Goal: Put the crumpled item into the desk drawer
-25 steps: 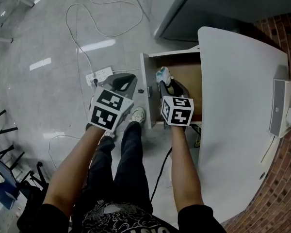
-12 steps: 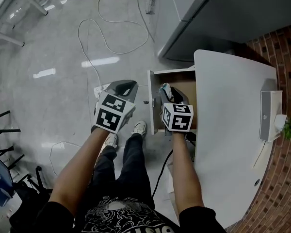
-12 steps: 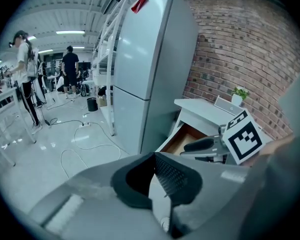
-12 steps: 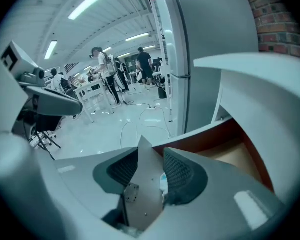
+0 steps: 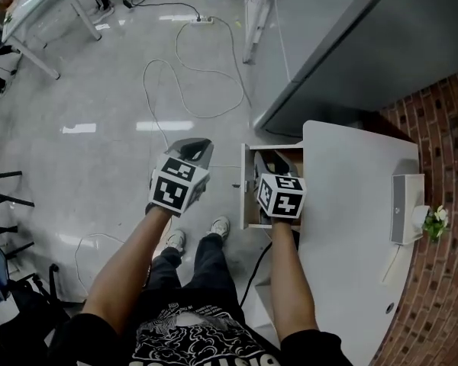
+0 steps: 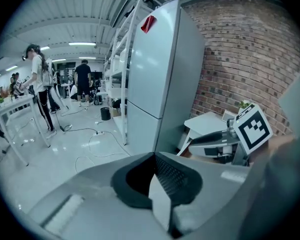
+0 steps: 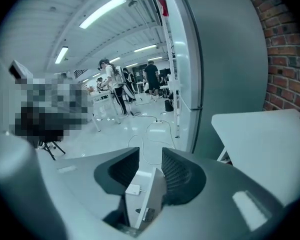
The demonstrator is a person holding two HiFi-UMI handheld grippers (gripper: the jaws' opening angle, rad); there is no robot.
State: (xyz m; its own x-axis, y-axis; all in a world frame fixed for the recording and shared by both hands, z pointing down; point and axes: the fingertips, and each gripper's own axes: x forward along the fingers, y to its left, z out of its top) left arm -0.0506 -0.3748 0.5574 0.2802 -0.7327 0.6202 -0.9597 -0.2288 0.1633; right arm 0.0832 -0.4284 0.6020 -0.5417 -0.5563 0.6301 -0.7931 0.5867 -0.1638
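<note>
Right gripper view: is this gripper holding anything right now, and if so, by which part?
Nothing is held. The right gripper has its jaws apart, just eased slightly inward, with only the drawer front below showing between them.

both grippers lift higher above the floor. the right gripper (image 5: 269,158) rises from the front edge of the drawer (image 5: 246,193), its jaws just closing slightly on nothing, the crumpled item gone from its tips. the left gripper (image 5: 195,146) climbs alongside.
</note>
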